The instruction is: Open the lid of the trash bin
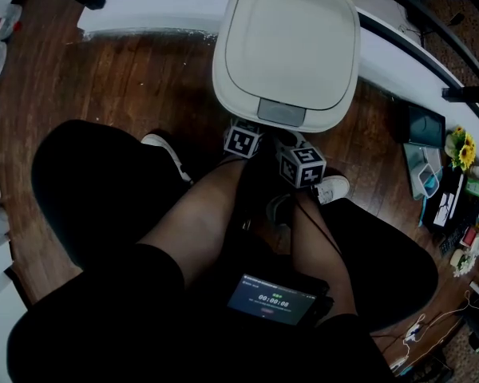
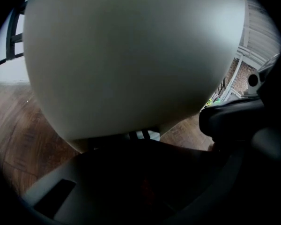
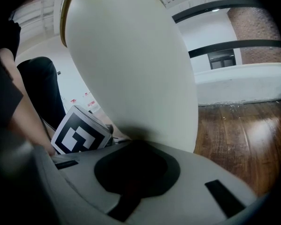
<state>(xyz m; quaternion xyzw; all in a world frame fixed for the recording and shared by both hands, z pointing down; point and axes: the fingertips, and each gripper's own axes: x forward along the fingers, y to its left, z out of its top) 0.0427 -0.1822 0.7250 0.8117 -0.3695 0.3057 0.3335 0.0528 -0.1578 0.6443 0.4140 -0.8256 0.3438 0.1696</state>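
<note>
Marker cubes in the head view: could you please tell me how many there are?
2. One marker cube is just below the trash bin's front edge; the other is right of it, slightly lower.

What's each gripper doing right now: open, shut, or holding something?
Left gripper: cannot be told; its view is dark below the trash bin.
Right gripper: cannot be told; no jaw gap shows, trash bin right ahead.

Dim room light: the pale lid (image 1: 286, 42) shows soft sheen, foregrounds sink into shadow, fisheye corners blacken.
</note>
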